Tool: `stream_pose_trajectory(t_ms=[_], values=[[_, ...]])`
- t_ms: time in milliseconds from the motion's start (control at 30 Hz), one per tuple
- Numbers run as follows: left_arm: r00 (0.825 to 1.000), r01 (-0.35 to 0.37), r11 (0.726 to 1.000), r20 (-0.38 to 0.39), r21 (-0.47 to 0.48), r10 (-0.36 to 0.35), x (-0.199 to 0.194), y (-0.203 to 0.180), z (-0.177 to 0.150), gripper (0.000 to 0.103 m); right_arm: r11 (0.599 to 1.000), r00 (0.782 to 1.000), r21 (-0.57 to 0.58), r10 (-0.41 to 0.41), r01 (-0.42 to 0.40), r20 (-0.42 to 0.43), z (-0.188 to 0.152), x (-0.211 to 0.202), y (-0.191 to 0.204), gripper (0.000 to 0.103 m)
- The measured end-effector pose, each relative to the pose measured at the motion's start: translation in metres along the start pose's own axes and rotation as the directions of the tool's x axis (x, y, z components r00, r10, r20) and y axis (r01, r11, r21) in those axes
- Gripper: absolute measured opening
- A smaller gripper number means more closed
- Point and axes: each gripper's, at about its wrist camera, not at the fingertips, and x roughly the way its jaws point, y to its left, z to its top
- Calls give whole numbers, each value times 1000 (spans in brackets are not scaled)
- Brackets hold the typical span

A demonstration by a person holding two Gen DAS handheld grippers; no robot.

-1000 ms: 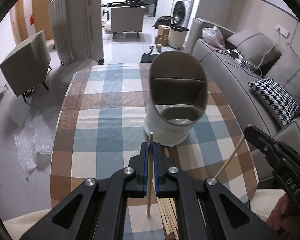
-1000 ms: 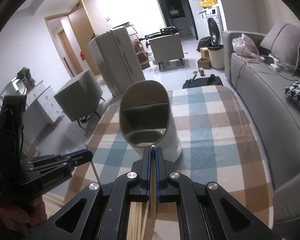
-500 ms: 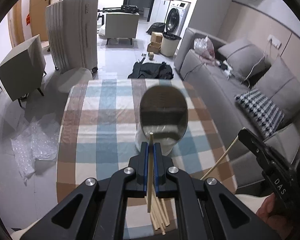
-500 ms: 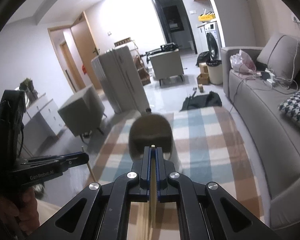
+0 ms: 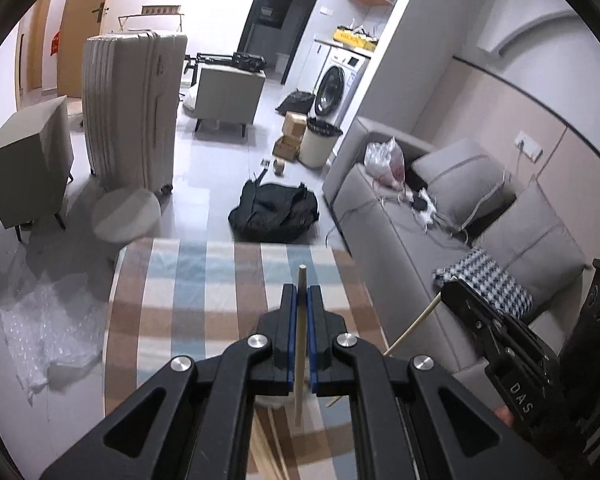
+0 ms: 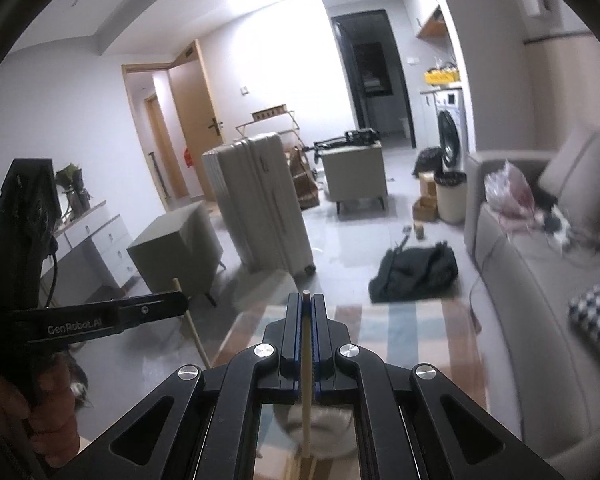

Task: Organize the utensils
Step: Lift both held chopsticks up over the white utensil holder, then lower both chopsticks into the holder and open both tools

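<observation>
So each gripper has a single chopstick pinched between its blue pads. The left gripper (image 5: 300, 308) is clenched on a chopstick (image 5: 299, 344) that stands nearly upright, its top poking above the fingertips and its lower end hanging over the table. The right gripper (image 6: 307, 320) is clenched on a second chopstick (image 6: 306, 392) in the same way, and the left wrist view shows that stick slanting down out of its jaws.

Below and behind the fingers, more loose chopsticks (image 5: 266, 452) lie on the checked tablecloth (image 5: 204, 296) at the near edge. The white utensil holder (image 6: 320, 428) is only partly seen, low between the right gripper's arms, just under the held stick.

As a judgement, the task is at an early-to-middle point: two sticks are picked up, none is visibly in the holder, and a small pile is left on the cloth. Both held sticks have yet to be lowered into a compartment.

Compared with a second ago, both grippers have risen and tipped up. The holder, then filling the middle of both views with its compartments plain, has dropped almost out of sight, and far more of the room shows: the suitcase (image 5: 134, 108), the black bag (image 5: 274, 210) on the floor and the grey sofa (image 5: 384, 224). The grip on both sticks is unchanged.
</observation>
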Motion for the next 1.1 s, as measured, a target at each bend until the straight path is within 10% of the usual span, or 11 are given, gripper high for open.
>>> stream_pose_trajectory(t_ms=[400,1100], values=[[993,21,995,114,-99,-10,34,36,28,1,991,1000,-133,9,-9,2,27,64,12,3],[997,59,994,-42,-92,-63,71,39,3,1,972,992,-231,2,-31,-124,-18,110,15,3]])
